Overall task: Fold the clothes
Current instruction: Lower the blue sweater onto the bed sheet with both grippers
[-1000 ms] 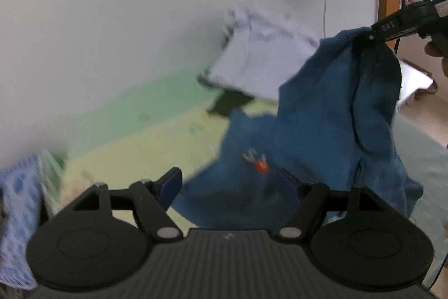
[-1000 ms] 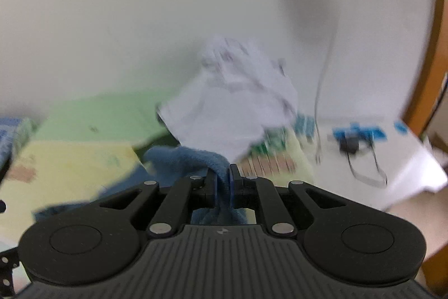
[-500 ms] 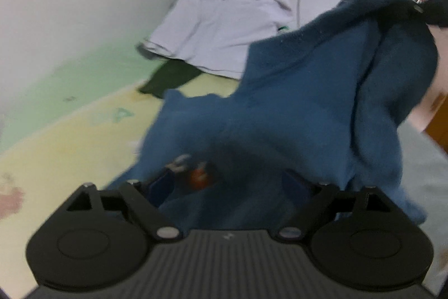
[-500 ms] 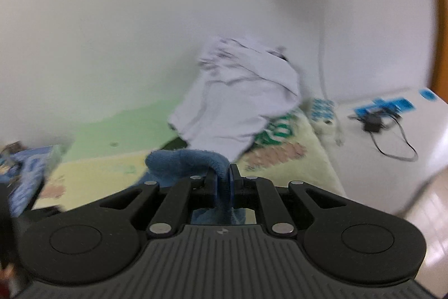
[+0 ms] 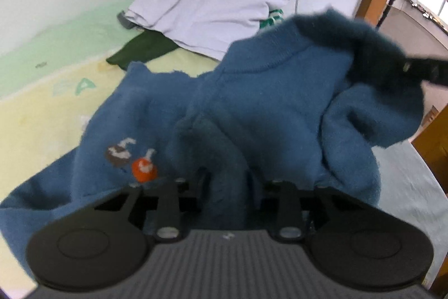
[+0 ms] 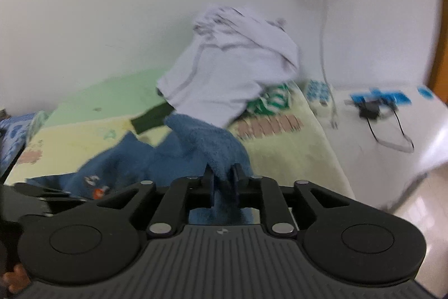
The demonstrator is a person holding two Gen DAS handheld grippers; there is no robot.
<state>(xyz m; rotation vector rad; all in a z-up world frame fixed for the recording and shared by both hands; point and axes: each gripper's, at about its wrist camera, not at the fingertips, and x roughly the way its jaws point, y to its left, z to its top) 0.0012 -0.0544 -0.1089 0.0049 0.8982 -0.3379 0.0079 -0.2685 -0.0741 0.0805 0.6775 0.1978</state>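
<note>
Two grippers hold your blue sweater above the yellow bed. Your left gripper is closing its jaws, with a fold of the sweater pinched between them. Your right gripper is opening its jaws, and cloth sits between them too. Near the far edge of the bed, against the wall, a white shirt lies on a dark green garment.

Only a pale green letter "A" can be read, printed on the yellow mat.
</note>
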